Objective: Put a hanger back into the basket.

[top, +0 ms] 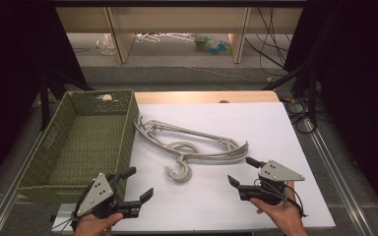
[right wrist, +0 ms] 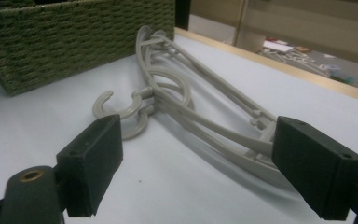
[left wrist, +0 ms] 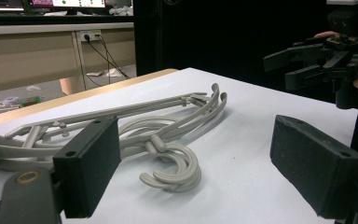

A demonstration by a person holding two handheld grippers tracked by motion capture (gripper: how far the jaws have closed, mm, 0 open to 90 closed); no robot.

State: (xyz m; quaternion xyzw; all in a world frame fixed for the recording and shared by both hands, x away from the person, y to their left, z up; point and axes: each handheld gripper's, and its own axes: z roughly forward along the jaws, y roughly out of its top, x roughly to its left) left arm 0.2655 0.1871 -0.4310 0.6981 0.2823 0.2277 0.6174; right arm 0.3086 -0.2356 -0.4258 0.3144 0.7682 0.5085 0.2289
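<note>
A small stack of grey plastic clothes hangers (top: pixel 192 145) lies on the white sheet mid-table, hooks (top: pixel 179 172) toward me. My left gripper (top: pixel 139 183) hovers at the front left, short of the hooks, jaws wide and empty. At the front right my right gripper (top: pixel 239 170) is also open, just off the hangers' right end. In the left gripper view the hangers (left wrist: pixel 168 140) lie ahead of the left gripper (left wrist: pixel 198 156), with the right gripper (left wrist: pixel 307 63) farther off. In the right gripper view the hangers (right wrist: pixel 200 107) run away from the right gripper (right wrist: pixel 200 158).
A green woven basket (top: pixel 128 132) stands at the left, right beside the hangers' far end, its wall (right wrist: pixel 74 37) behind the hooks. The white sheet (top: pixel 256 123) covers most of the table; a wooden edge (top: pixel 202 96) shows at the back. Cables and clutter lie on the floor beyond.
</note>
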